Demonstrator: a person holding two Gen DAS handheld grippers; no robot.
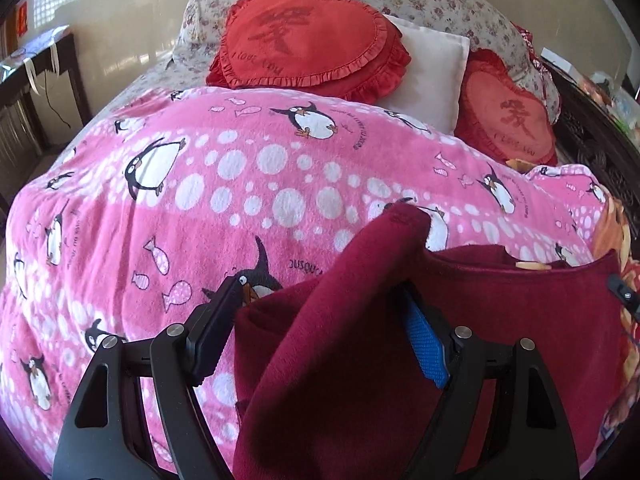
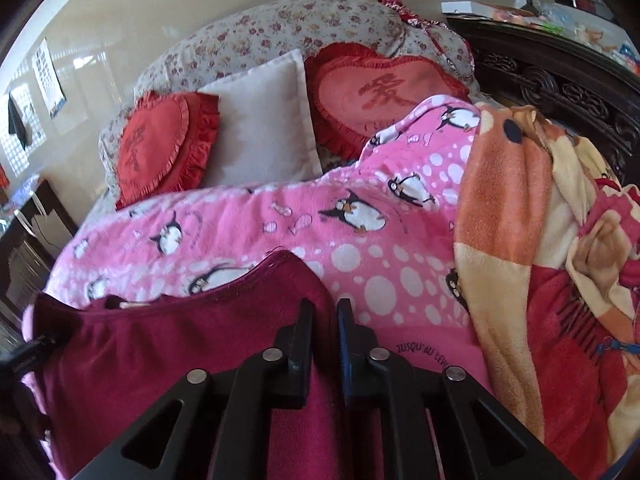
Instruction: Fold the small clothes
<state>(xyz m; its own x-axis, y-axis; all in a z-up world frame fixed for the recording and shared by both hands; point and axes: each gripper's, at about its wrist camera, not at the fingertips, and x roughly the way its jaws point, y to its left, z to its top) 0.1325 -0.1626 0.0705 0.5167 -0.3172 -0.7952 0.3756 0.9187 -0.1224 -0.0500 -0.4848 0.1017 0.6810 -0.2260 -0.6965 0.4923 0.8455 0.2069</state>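
Each hand-held gripper, left and right, is matte black, with triangular cut-outs in its arms, round silver screw heads at the joints, and blue textured pads on one finger.

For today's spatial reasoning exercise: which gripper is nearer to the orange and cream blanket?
Right. The right gripper works at the maroon garment directly beside the orange and cream blanket. The left gripper sits at the garment's opposite side, with the garment between it and the blanket.
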